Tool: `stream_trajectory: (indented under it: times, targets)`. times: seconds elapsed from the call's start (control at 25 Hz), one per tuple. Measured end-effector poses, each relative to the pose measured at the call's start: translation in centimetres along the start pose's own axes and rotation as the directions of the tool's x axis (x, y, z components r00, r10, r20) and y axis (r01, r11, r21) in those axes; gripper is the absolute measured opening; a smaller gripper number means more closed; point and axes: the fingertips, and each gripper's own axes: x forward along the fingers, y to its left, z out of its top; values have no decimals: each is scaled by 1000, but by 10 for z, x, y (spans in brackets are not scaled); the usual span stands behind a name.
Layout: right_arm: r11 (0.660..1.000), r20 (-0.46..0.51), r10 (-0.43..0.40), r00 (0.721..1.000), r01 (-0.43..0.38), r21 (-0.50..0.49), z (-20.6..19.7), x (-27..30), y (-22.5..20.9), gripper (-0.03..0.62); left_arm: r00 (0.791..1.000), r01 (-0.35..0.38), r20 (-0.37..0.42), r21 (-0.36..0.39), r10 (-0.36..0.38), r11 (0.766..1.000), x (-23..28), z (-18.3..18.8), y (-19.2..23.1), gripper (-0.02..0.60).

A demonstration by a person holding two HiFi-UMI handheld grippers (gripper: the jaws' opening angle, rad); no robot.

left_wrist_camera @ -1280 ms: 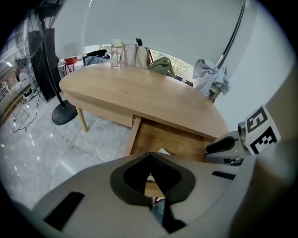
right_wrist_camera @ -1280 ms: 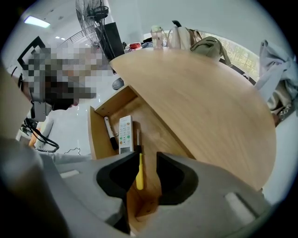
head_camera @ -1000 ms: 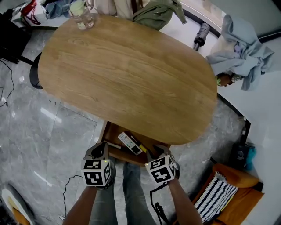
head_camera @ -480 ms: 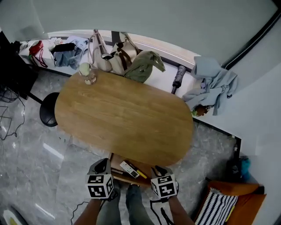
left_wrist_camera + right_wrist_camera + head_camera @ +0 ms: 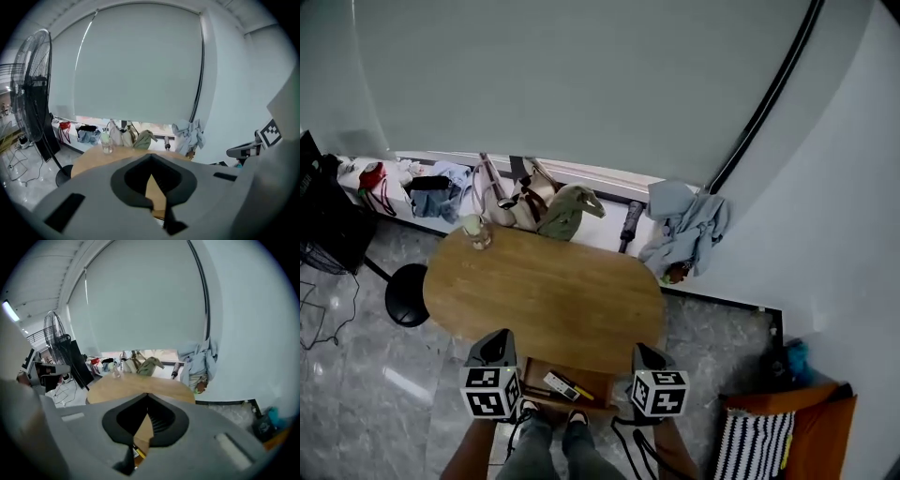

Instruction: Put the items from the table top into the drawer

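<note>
The oval wooden table (image 5: 544,291) lies far below me, bare except for a glass jar (image 5: 476,232) at its far left end. Under its near edge the drawer (image 5: 592,378) stands open, with a white remote (image 5: 558,384) and a yellow pen (image 5: 582,393) inside. My left gripper (image 5: 497,339) and right gripper (image 5: 644,352) hang high above the drawer's two sides, touching nothing. The left gripper (image 5: 151,157) looks shut and empty. The right gripper (image 5: 147,397) has just been closing and is shut with nothing between its fingers.
Bags (image 5: 520,202), a green jacket (image 5: 570,208), an umbrella (image 5: 630,223) and blue cloth (image 5: 686,225) crowd the window ledge behind the table. A black stool (image 5: 408,293) stands at the left, an orange seat with a striped cushion (image 5: 759,441) at the right. A floor fan (image 5: 28,93) is at the far left.
Both grippers and my view have risen well above the open drawer, so the table looks much smaller. The grippers have spread a little apart. The drawer's contents have not moved.
</note>
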Motion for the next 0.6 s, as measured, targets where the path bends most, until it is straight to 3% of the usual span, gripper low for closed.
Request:
stream_trajectory:
  times: [0.32, 0.48, 0.6]
  targets:
    - [994, 142, -100, 985, 94, 52, 26, -96, -26, 6, 986, 71, 144, 67, -80, 995, -61, 59, -13, 2]
    - [986, 203, -152, 967, 136, 91, 33, -125, -36, 6, 974, 70, 214, 13, -71, 997, -72, 92, 0, 2]
    - [980, 217, -189, 958, 168, 108, 32, -134, -42, 6, 967, 95, 236, 12, -95, 995, -72, 102, 1, 2]
